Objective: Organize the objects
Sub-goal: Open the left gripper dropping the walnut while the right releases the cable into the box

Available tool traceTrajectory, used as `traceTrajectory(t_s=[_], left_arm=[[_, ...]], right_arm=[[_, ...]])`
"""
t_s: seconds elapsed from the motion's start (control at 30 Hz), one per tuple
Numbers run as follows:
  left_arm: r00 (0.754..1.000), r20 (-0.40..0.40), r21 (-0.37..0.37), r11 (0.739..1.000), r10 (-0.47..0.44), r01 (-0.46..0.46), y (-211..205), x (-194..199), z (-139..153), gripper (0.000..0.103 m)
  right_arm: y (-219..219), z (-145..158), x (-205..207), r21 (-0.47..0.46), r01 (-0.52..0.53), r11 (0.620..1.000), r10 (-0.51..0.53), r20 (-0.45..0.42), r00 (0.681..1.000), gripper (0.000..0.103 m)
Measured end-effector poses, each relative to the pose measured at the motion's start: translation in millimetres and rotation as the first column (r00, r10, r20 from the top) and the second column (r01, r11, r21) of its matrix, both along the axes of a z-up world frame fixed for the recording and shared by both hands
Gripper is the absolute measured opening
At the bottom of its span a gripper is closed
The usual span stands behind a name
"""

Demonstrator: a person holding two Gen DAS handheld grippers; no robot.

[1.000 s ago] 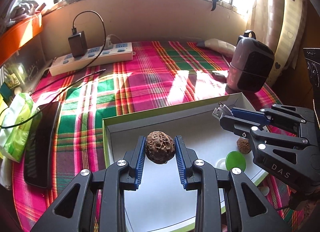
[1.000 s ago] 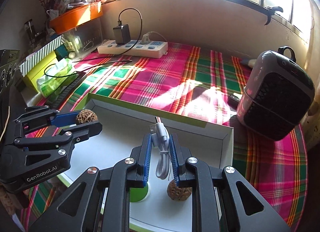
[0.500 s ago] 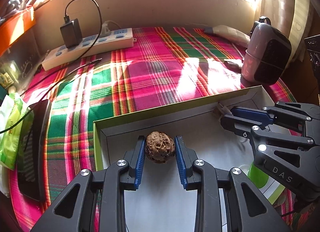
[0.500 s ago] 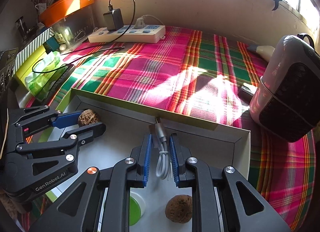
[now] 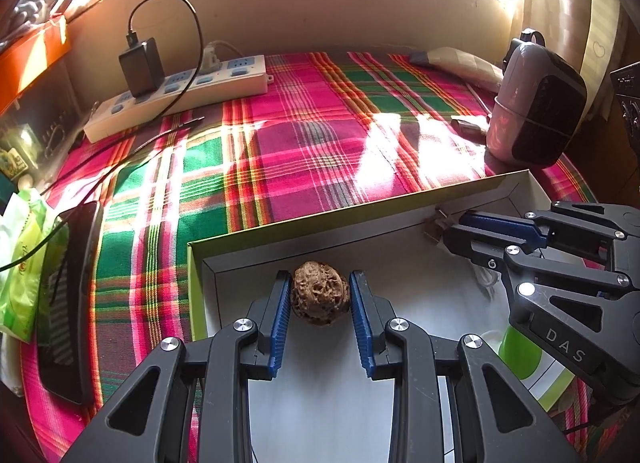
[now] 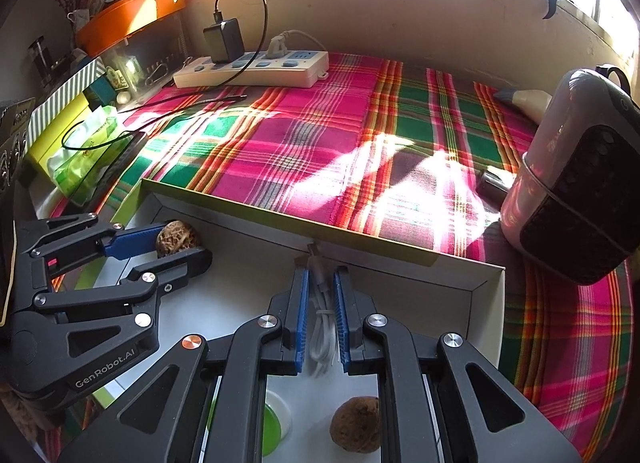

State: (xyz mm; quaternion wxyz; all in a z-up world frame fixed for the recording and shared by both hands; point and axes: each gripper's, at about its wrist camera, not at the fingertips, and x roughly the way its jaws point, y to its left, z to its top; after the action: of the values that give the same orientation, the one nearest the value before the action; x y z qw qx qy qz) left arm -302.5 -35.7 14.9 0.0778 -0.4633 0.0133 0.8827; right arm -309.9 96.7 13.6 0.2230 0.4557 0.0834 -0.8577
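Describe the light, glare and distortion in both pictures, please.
Left wrist view: sun patches wash out the plaid cloth, the window is overexposed, the box edge bows from the fisheye. Right wrist view: glare on the cloth beside the heater; corners dark; the cable stays sharp.

Wrinkled walnut, coiled white cable, in box

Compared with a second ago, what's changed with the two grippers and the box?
Both grippers sank lower into the white box, toward its far wall. The left gripper still holds the walnut; the right gripper still clamps the white cable. Nothing released.
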Motion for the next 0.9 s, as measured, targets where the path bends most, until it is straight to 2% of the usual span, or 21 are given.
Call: traceTrajectory(t_s=[0.5, 0.63, 0.9], left_arm=[[1.0, 0.0, 0.0, 1.0, -0.003, 0.003, 0.0, 0.4, 0.3, 0.028], [1.0, -0.001, 0.018, 1.0, -0.005, 0.005, 0.7, 1.6, 1.6, 0.036], [1.0, -0.001, 0.038, 0.999, 0.019, -0.019, -3.6, 6.3, 5.2, 0.037]], right_arm=[[0.6, -1.2, -0.1, -0.016, 0.02, 1.0, -0.02, 0.013, 1.0, 0.013], [1.4, -0.7, 0.3, -0.014, 0.027, 1.0, -0.027, 0.013, 1.0, 0.014], [6.6, 3.7, 4.1, -0.029, 0.047, 0.998, -0.047, 0.008, 0.999, 0.016]])
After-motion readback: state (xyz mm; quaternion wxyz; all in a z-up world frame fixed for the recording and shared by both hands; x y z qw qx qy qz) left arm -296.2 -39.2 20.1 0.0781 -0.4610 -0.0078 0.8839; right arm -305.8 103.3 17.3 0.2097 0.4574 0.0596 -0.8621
